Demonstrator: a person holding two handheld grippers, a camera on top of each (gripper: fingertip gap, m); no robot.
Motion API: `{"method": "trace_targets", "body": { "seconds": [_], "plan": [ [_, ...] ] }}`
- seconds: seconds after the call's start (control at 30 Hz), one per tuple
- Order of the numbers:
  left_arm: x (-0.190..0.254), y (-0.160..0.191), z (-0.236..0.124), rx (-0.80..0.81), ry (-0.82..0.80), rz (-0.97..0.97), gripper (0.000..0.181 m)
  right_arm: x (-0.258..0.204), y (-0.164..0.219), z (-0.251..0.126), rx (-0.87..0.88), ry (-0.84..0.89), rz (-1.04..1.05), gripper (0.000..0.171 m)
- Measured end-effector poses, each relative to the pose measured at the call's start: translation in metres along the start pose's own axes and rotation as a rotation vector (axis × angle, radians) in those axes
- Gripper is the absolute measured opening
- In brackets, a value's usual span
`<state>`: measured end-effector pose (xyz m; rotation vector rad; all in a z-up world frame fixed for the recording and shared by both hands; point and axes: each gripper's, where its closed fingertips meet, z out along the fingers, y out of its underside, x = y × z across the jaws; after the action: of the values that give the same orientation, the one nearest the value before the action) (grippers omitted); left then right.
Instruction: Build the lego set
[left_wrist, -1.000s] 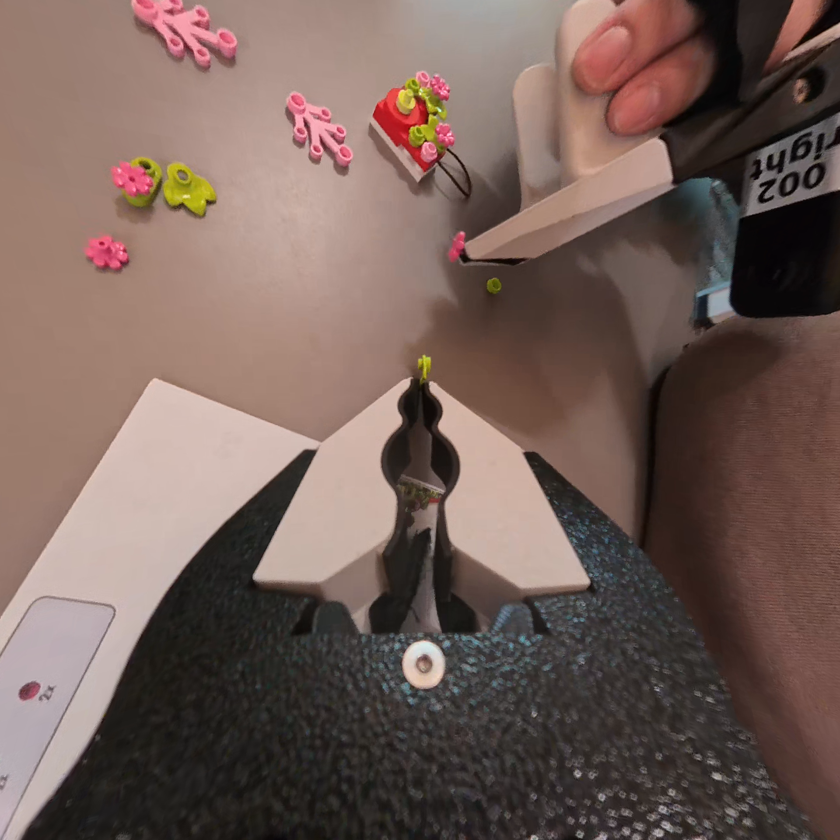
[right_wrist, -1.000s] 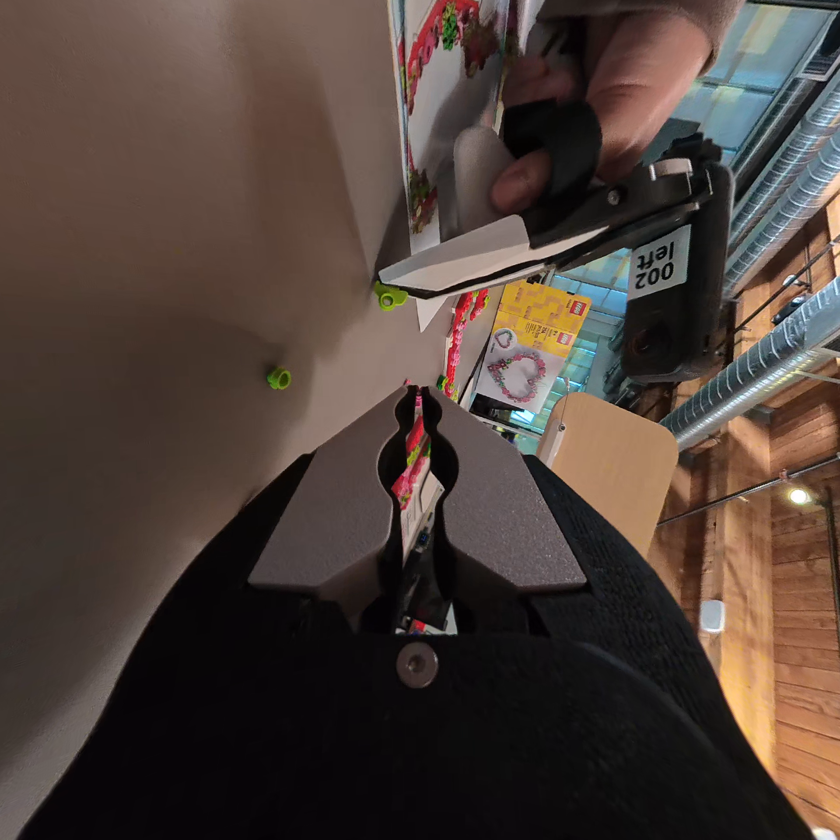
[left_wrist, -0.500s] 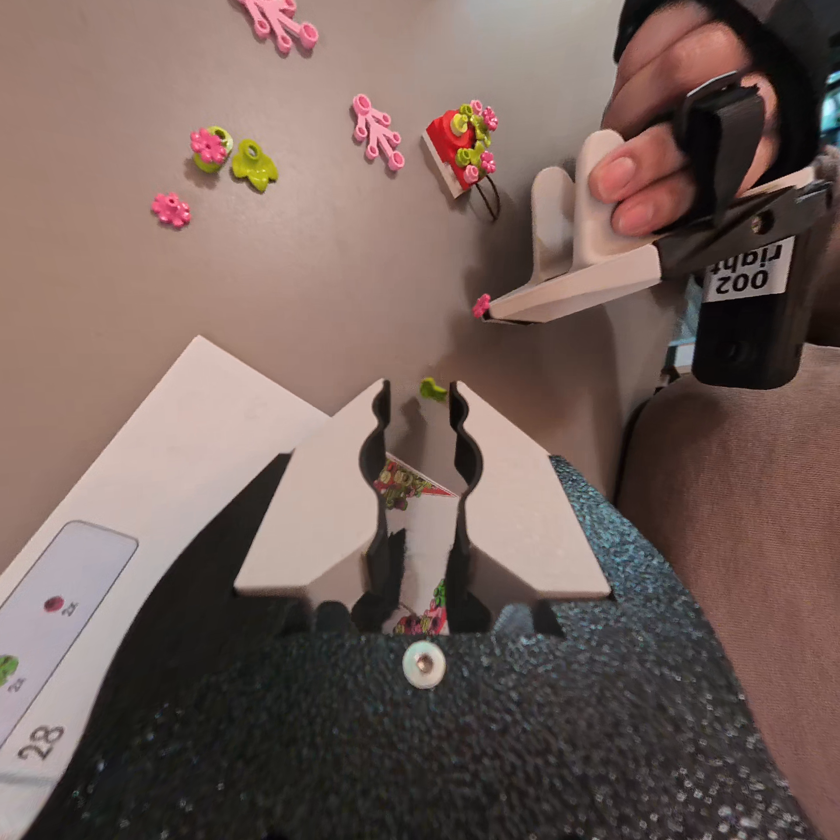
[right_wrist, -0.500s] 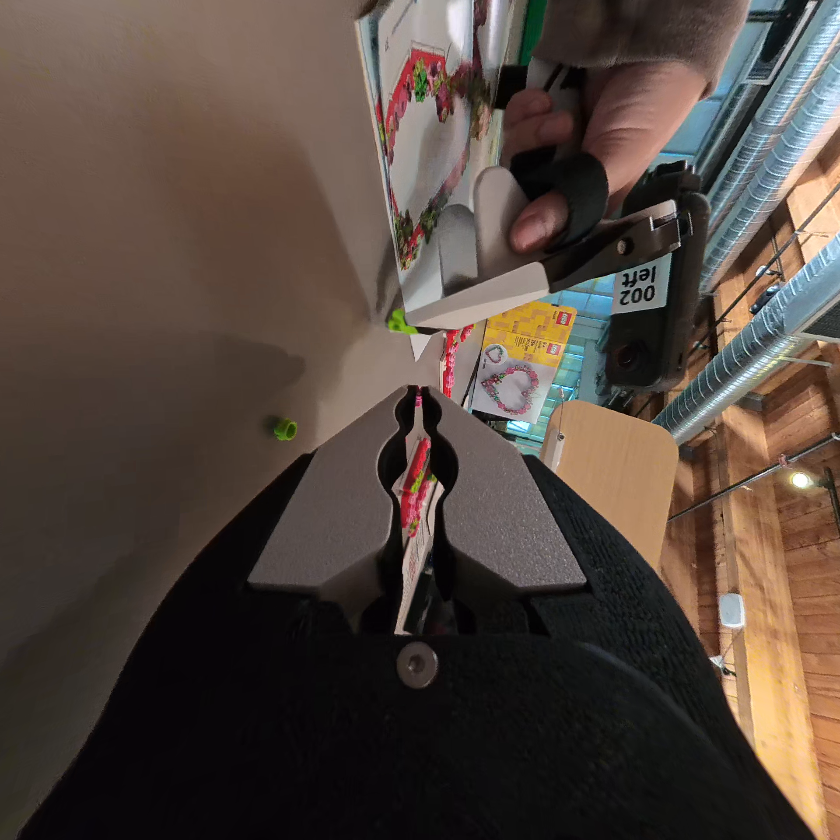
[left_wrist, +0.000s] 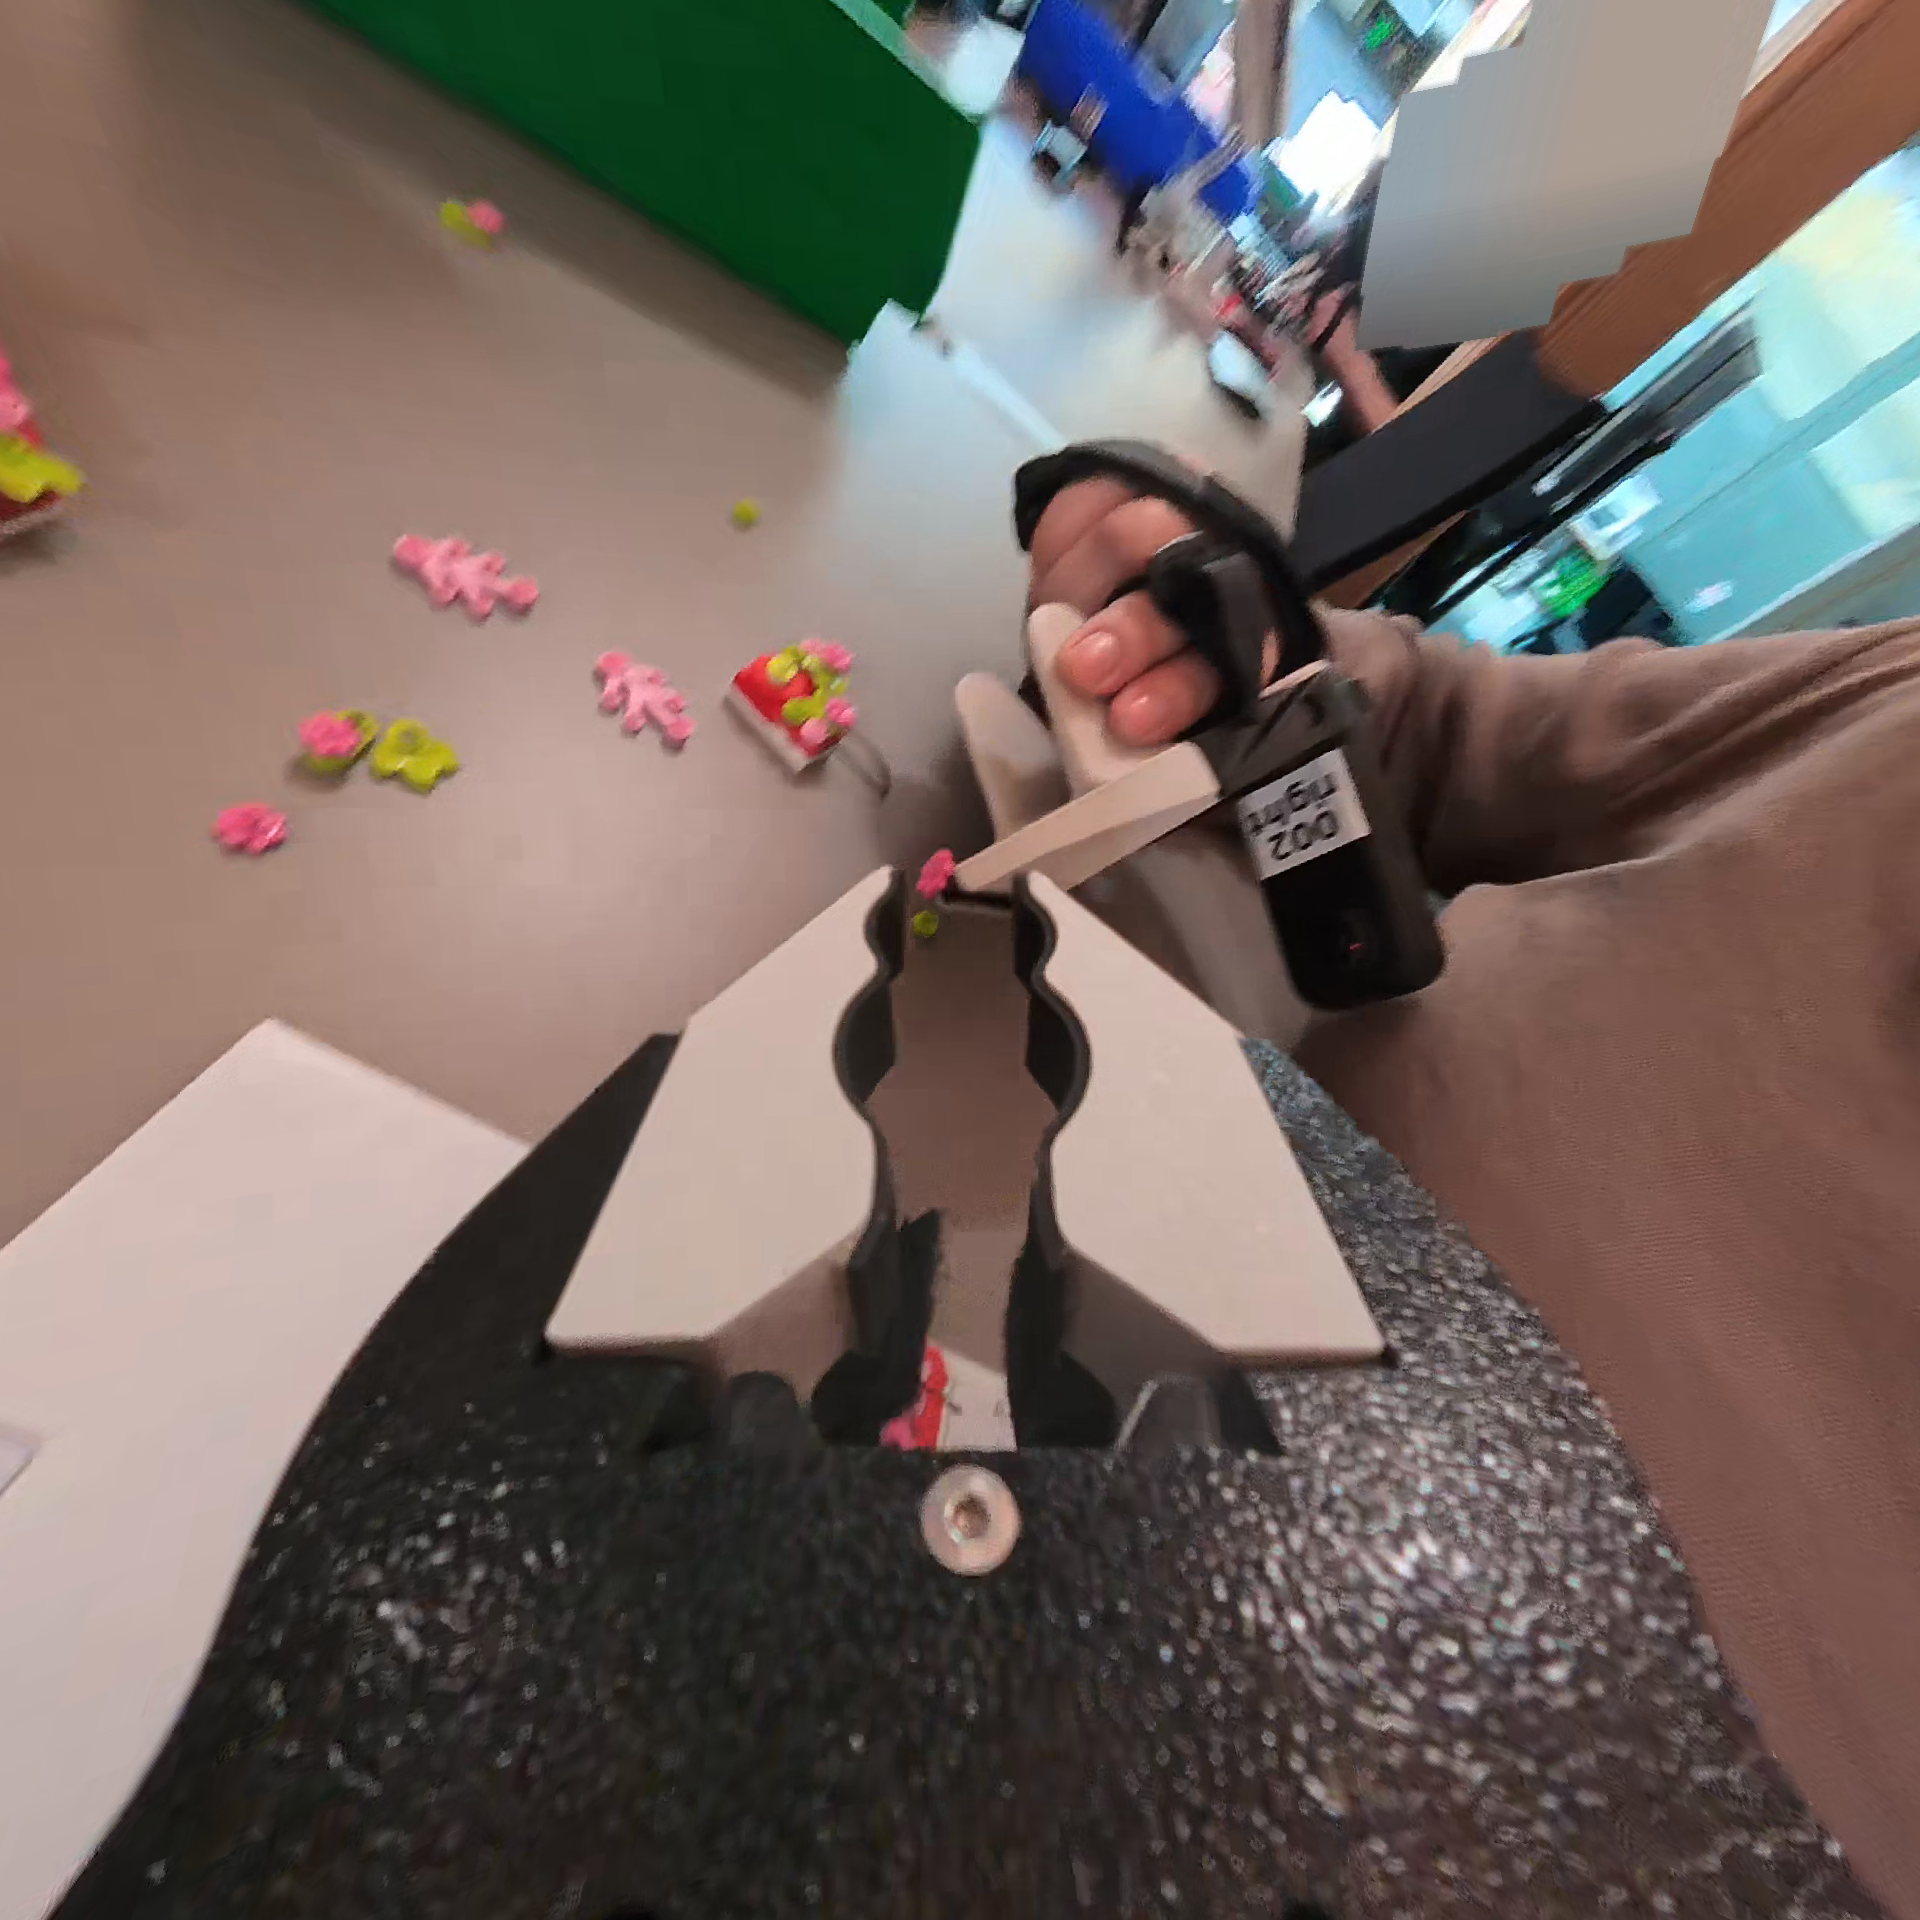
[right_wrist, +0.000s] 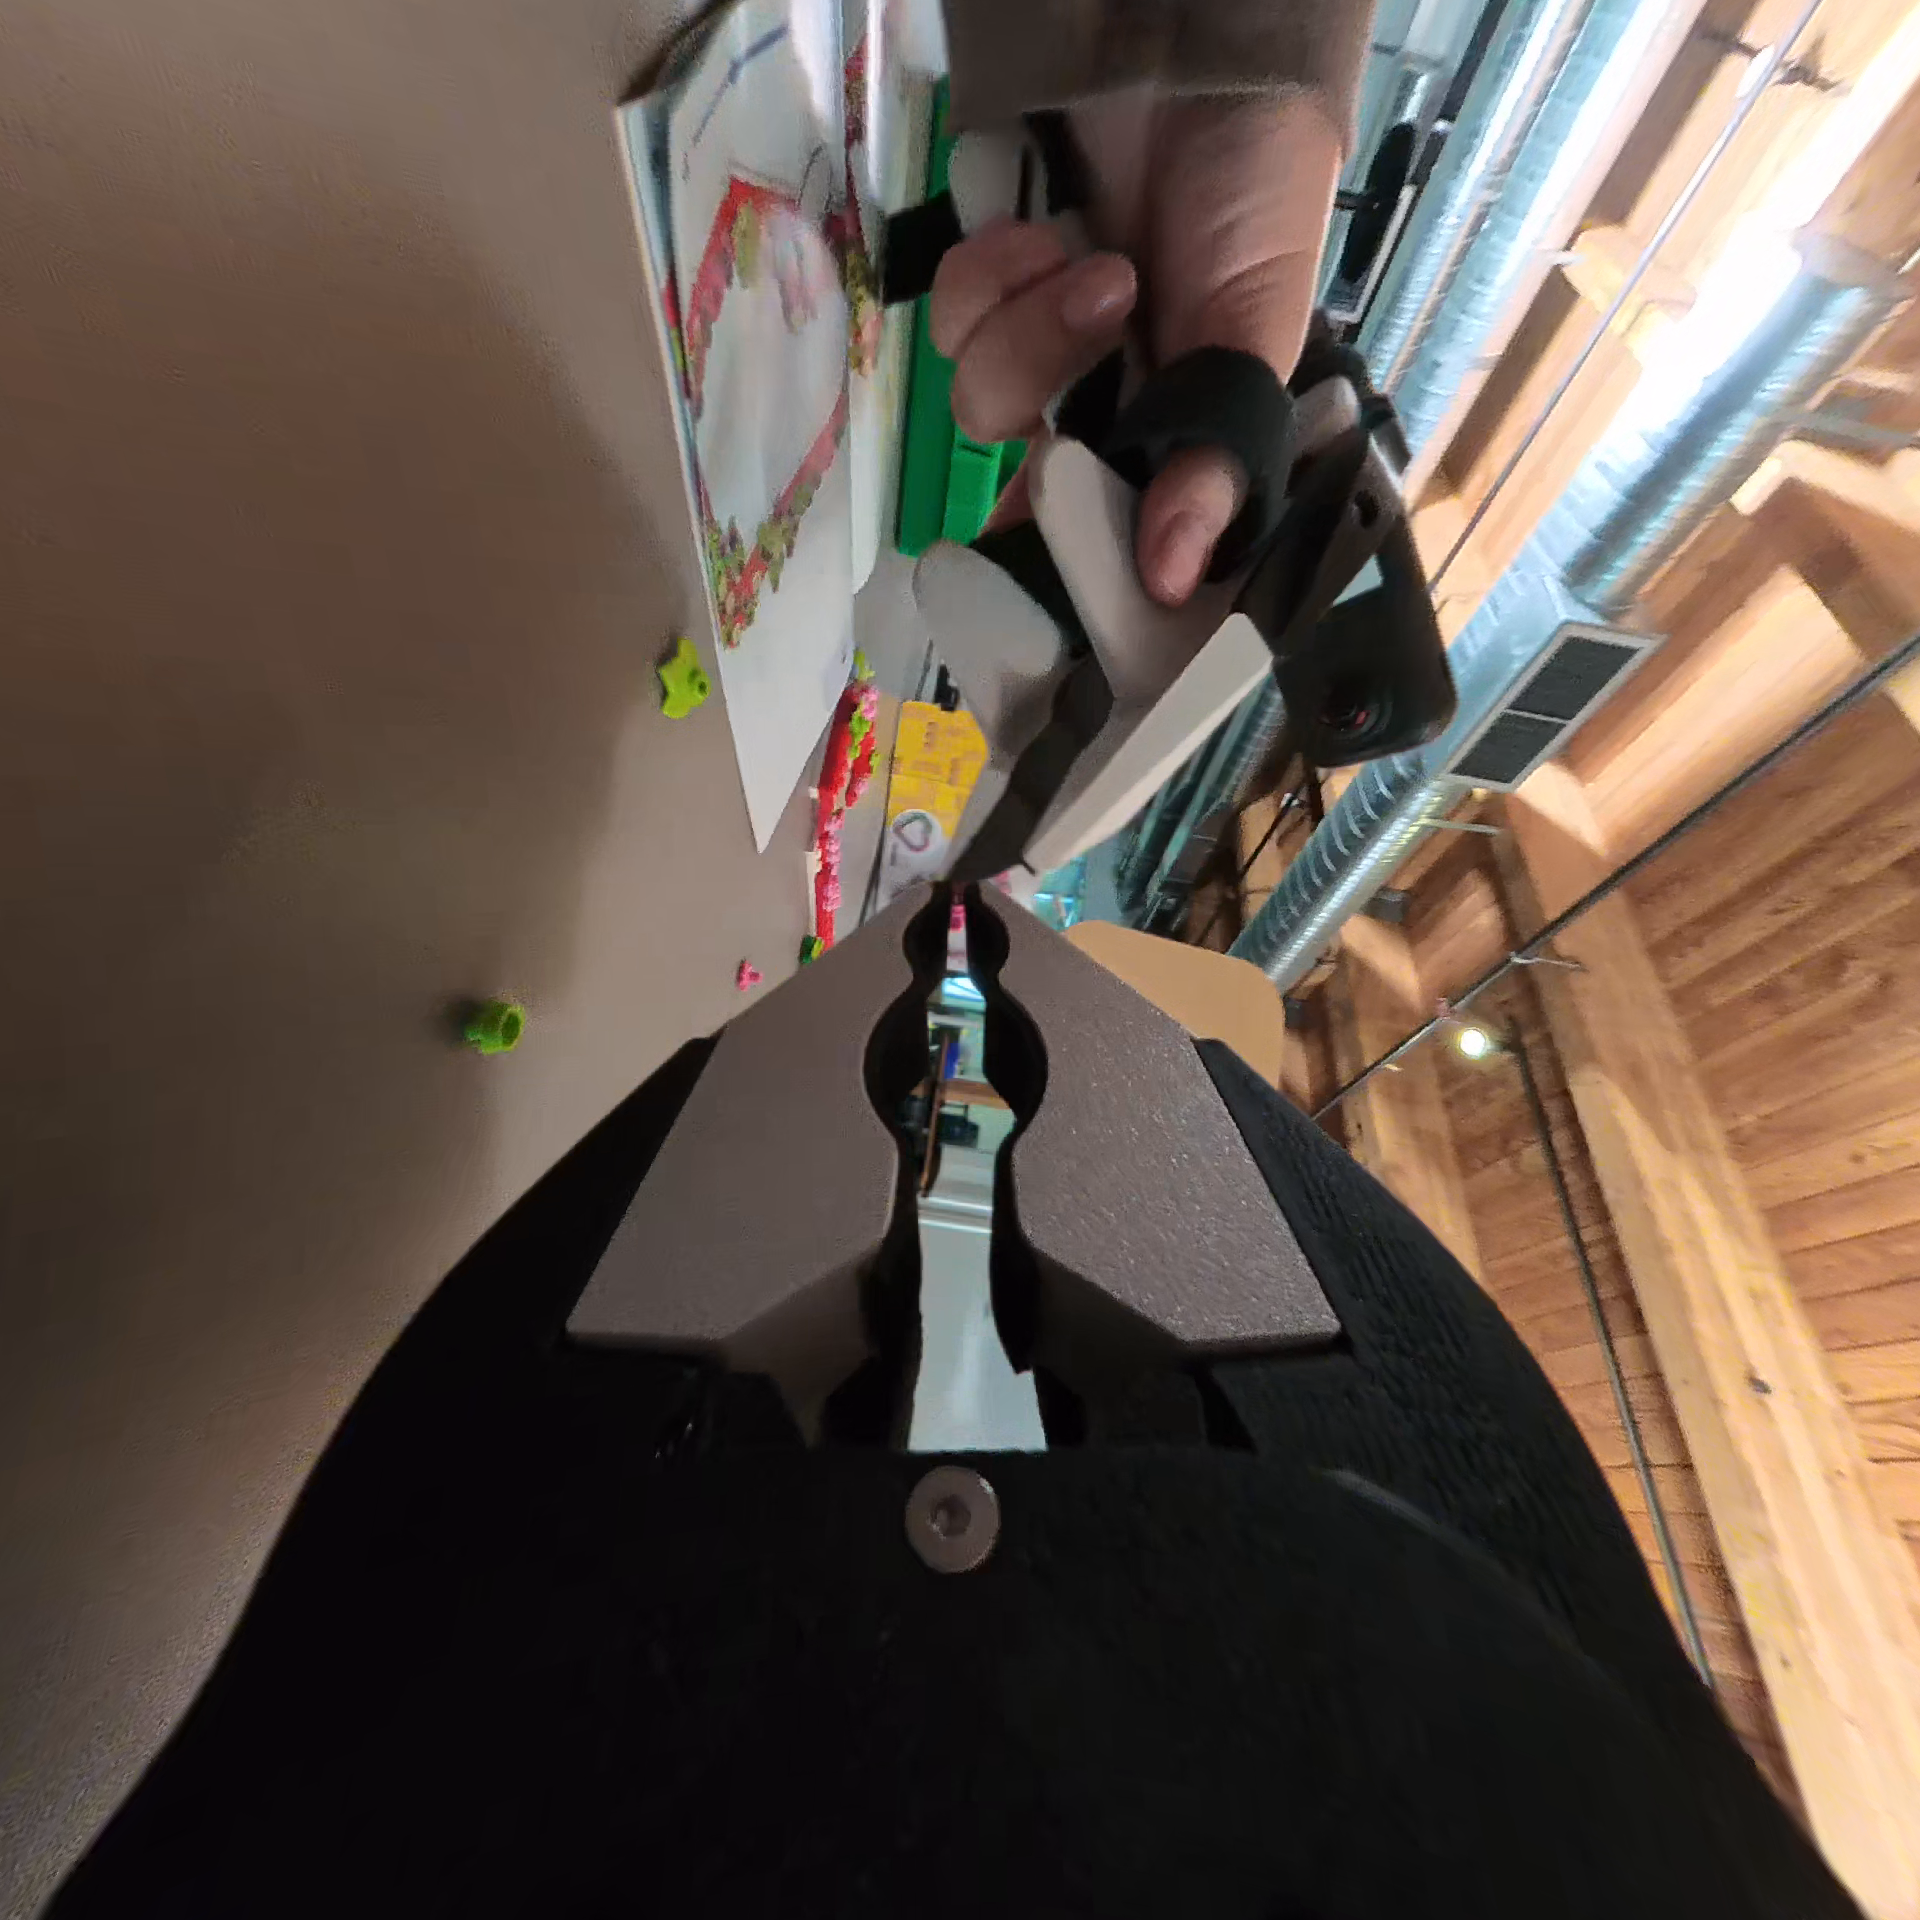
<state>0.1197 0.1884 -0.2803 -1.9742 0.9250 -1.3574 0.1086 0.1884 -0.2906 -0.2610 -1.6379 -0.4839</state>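
Over the grey table, booklet at its edge: my left gripper w/ jaws spread, holding nothing; my right gripper pressed together on a pink flower, tips nearly meeting; green stud loose nearby

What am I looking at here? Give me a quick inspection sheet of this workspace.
Surface: grey-brown table.
Job's things: pink flower piece pinched by the right gripper; lime pieces and pink leaf pieces scattered; red partly built block; instruction sheet.
Clutter: yellow box at the far table edge.
Grippers: left gripper open, empty; right shut.
Cables: nothing seen.
Surroundings: wooden walls, metal ducts, green panel.
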Motion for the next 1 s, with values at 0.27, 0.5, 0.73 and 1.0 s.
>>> {"method": "trace_targets", "body": {
  "seconds": [0.27, 0.5, 0.73, 1.0],
  "plan": [
    [0.008, -0.001, 0.001, 0.092, 0.059, 0.004, 0.007, 0.01, -0.007, -0.004, 0.03, 0.062, -0.021, 0.0],
    [0.014, 0.001, -0.002, 0.114, 0.132, -0.015, 0.008, 0.016, -0.008, -0.007, 0.043, 0.087, -0.019, 0.0],
    [0.015, 0.003, 0.0, 0.128, 0.183, -0.03, 0.001, 0.017, -0.011, -0.01, 0.073, 0.084, -0.005, 0.0],
    [0.006, 0.008, 0.003, 0.089, 0.025, 0.16, 0.0, 0.011, -0.01, -0.009, 0.091, 0.029, 0.094, 0.0]
  ]
}}
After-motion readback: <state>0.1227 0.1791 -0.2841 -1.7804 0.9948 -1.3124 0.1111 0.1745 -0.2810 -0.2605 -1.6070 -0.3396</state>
